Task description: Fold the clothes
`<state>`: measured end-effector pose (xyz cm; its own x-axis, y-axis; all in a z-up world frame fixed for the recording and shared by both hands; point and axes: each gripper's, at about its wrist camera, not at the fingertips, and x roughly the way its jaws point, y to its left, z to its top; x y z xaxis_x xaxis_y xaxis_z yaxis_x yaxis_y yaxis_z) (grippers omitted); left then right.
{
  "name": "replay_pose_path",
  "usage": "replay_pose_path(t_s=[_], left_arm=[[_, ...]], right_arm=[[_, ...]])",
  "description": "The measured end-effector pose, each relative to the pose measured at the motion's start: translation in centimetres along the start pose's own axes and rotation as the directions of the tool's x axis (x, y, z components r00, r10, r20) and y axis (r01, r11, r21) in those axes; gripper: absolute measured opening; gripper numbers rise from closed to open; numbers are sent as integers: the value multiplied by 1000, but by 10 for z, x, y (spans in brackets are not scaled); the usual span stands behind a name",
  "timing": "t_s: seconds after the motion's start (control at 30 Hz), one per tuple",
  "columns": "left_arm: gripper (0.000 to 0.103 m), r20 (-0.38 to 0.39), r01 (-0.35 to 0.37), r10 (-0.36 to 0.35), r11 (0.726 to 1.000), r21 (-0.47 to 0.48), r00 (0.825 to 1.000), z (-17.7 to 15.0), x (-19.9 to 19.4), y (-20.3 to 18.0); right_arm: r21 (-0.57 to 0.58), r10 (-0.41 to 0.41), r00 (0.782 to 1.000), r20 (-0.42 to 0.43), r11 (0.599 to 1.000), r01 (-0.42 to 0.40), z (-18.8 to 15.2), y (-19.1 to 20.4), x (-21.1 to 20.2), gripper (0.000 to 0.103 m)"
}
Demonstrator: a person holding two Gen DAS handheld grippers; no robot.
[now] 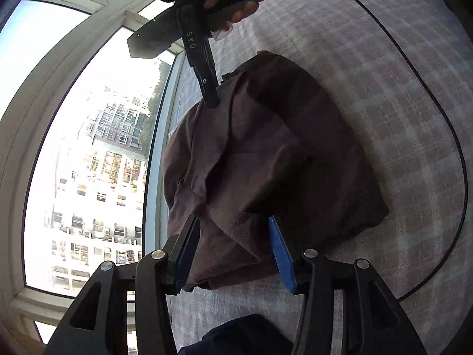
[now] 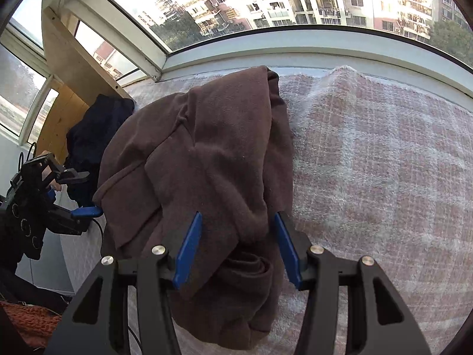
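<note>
- Brown garment (image 2: 204, 159) lies bunched in rough overlapping folds on the plaid blanket (image 2: 384, 162), close to the window sill (image 2: 295, 56), its far corner riding up against the sill.
- Left gripper (image 1: 233, 254) has its jaws apart astride the garment's near edge; cloth sits between the blue pads (image 1: 279, 248) but they do not press it.
- Right gripper (image 2: 236, 248) also stands apart over the opposite end — a rolled lump of fabric lies between its pads, and from the left view its tip seems to dip into the cloth.
- Dark clothing (image 2: 94, 130) is piled off to one side, near the wooden panel (image 2: 62, 109).
- Risk, as I judge it: closing now on thick bunched layers could grab several plies at once, so a lift would drag the whole heap instead of one edge.
- Uneven grips at the two ends could twist the fold — creases already in the cloth would set in.
- A pull toward the sill might slide the garment off the blanket.
</note>
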<state>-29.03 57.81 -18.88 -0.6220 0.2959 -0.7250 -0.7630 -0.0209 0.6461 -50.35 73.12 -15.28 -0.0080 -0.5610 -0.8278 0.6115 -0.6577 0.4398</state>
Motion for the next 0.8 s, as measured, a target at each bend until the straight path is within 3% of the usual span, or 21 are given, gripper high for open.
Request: replay_pose_path(t_s=[0.13, 0.17, 0.2, 0.3, 0.37, 0.43, 0.53, 0.6, 0.67, 0.8], left_arm=[[49, -72, 96, -100, 994, -53, 992, 4, 32, 11], [48, -70, 114, -120, 990, -78, 990, 5, 35, 15], [45, -62, 130, -137, 986, -108, 989, 5, 37, 20], [16, -34, 167, -178, 965, -202, 983, 5, 40, 37], [15, 14, 205, -210, 932, -300, 977, 2, 37, 54], [12, 78, 248, -237, 880, -406, 968, -2, 31, 74], [12, 172, 294, -239, 806, -513, 956, -7, 14, 103], [12, 219, 309, -223, 774, -553, 950, -9, 0, 119], [12, 238, 301, -198, 768, -566, 951, -7, -15, 129], [12, 263, 293, -172, 789, -540, 949, -4, -48, 122]], right_arm=[[-24, 29, 1000, 1, 999, -29, 6, 5, 2, 48], [-32, 32, 999, -1, 999, -32, 7, 7, 2, 41], [-39, 37, 999, -6, 999, -37, 7, 8, 2, 36], [-51, 51, 999, 8, 997, -50, 9, 11, -4, 22], [-48, 84, 996, 27, 995, -83, 12, 13, -12, 20], [-35, 120, 992, 46, 992, -118, 17, 14, -20, 19], [1, 193, 977, 86, 981, -194, 24, 16, -37, 18], [11, 222, 968, 116, 974, -225, 28, 19, -51, 18], [17, 243, 960, 139, 969, -248, 29, 23, -65, 18], [35, 258, 956, 139, 964, -265, 13, 26, -86, 18]])
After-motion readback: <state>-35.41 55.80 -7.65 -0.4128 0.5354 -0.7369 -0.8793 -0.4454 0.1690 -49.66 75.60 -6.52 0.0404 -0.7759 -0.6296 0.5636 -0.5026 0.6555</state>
